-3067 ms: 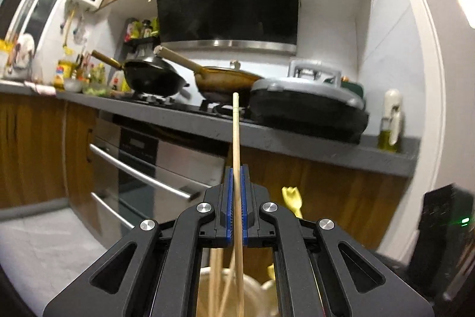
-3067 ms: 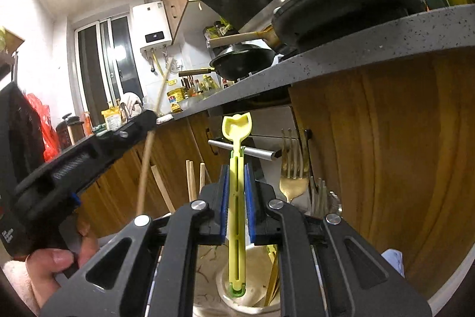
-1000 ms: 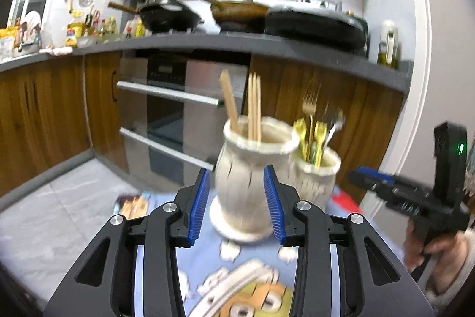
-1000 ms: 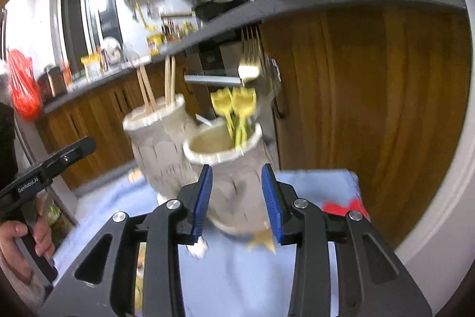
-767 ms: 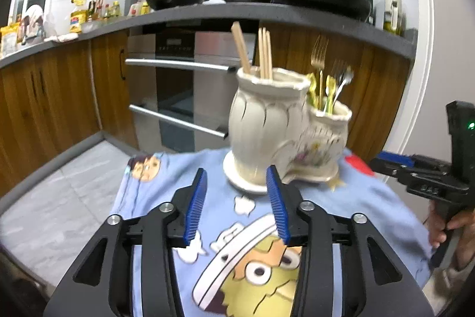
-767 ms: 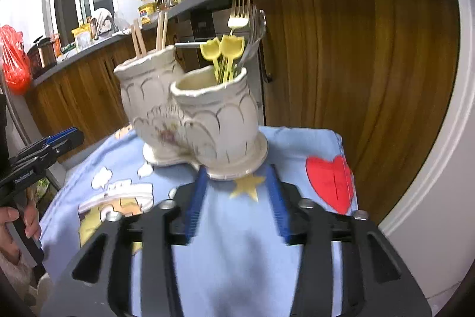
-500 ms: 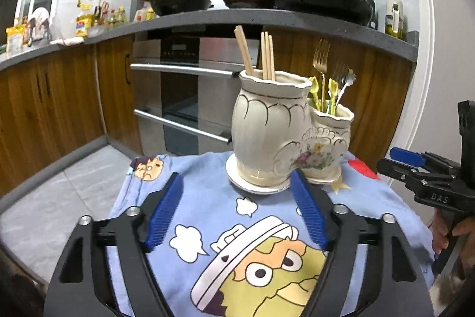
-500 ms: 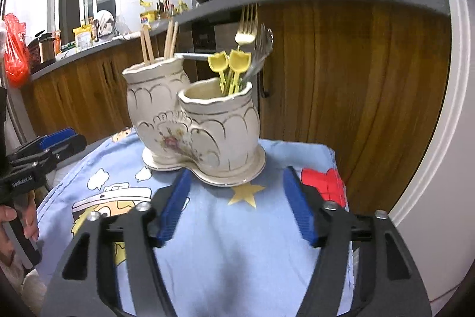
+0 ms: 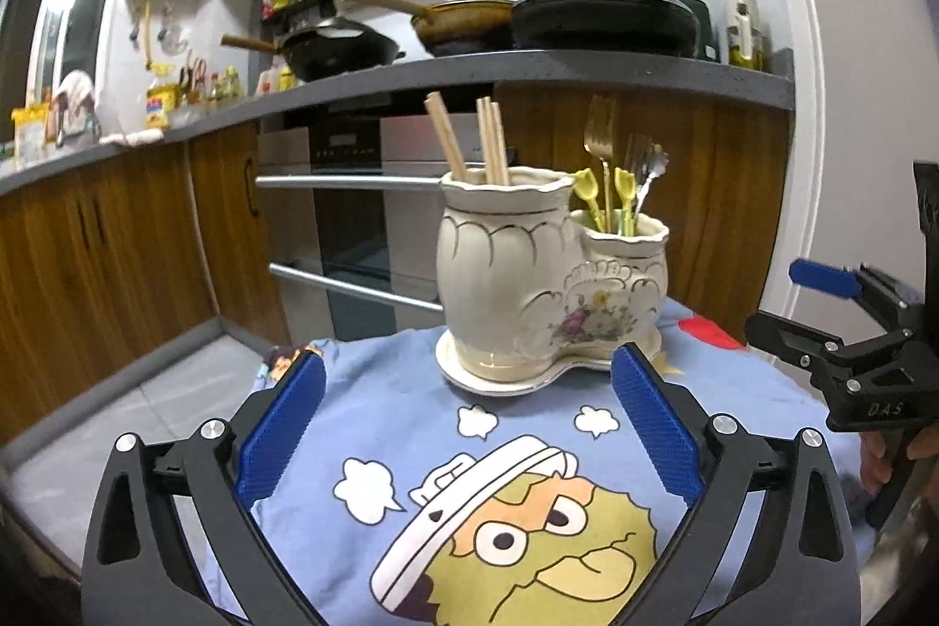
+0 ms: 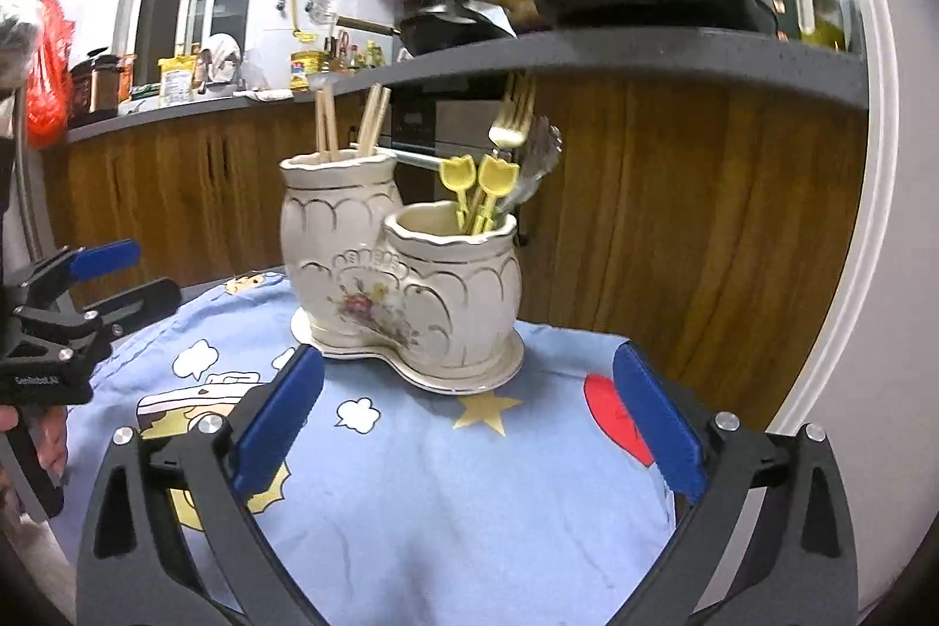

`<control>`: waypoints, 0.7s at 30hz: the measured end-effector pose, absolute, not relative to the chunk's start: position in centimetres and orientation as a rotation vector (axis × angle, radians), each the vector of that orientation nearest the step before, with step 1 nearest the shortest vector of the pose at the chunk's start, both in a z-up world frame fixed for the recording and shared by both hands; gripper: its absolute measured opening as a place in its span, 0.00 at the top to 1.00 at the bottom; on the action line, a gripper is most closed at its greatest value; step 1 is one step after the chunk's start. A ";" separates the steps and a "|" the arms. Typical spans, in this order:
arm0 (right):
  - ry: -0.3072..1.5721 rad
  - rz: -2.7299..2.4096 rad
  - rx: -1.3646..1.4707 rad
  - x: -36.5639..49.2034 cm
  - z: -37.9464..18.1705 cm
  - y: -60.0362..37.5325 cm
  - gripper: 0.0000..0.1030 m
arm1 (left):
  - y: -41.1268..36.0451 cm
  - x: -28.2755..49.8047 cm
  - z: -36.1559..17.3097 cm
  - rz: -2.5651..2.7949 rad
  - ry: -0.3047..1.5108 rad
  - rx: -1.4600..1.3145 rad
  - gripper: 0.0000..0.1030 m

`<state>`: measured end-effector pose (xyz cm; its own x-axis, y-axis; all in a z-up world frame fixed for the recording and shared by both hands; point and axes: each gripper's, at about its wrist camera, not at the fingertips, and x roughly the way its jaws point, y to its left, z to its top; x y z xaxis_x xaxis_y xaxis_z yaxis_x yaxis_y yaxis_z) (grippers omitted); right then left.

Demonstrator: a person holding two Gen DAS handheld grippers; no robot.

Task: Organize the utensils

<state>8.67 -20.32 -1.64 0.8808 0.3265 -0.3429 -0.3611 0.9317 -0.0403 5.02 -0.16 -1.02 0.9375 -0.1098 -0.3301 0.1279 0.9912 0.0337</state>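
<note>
A cream double ceramic holder [image 9: 528,274] stands on a blue cartoon cloth [image 9: 411,450]; it also shows in the right wrist view [image 10: 399,274]. Its taller pot holds wooden chopsticks [image 9: 481,139]. Its lower pot holds a gold fork [image 9: 598,145], yellow tulip-handled utensils [image 10: 478,180] and metal ones. My left gripper [image 9: 466,397] is wide open and empty, in front of the holder. My right gripper [image 10: 466,391] is wide open and empty, also short of the holder. Each gripper appears in the other's view: the right gripper [image 9: 851,321] and the left gripper [image 10: 88,286].
The cloth [image 10: 440,479] covers a small table in front of wooden kitchen cabinets [image 9: 117,262]. A grey countertop [image 9: 587,68] above carries pans. An oven with bar handles [image 9: 352,227] stands behind the holder. A white wall edge [image 10: 851,274] is at the right.
Both grippers let go of a chopstick and a yellow utensil into the pots, drew back from the holder and opened wide. The holder now sits farther away.
</note>
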 end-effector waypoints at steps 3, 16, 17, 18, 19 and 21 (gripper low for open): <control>0.339 0.349 -0.104 8.7 -1.7 -20.3 0.05 | -0.3 5.2 -1.1 -0.109 0.344 0.065 0.05; 0.315 0.349 -0.064 8.3 -1.7 -21.1 0.05 | 0.2 4.8 -1.0 -0.104 0.328 0.052 0.05; 0.314 0.349 -0.062 8.3 -1.7 -21.2 0.05 | 0.2 4.8 -1.0 -0.104 0.328 0.052 0.05; 0.313 0.348 -0.060 8.3 -1.7 -21.2 0.05 | 0.2 4.8 -1.0 -0.103 0.328 0.052 0.05; 0.311 0.347 -0.061 8.3 -1.7 -21.2 0.05 | 0.2 4.8 -1.0 -0.100 0.328 0.052 0.05; 0.312 0.347 -0.060 8.3 -1.7 -21.2 0.05 | 0.2 4.7 -1.0 -0.096 0.323 0.050 0.05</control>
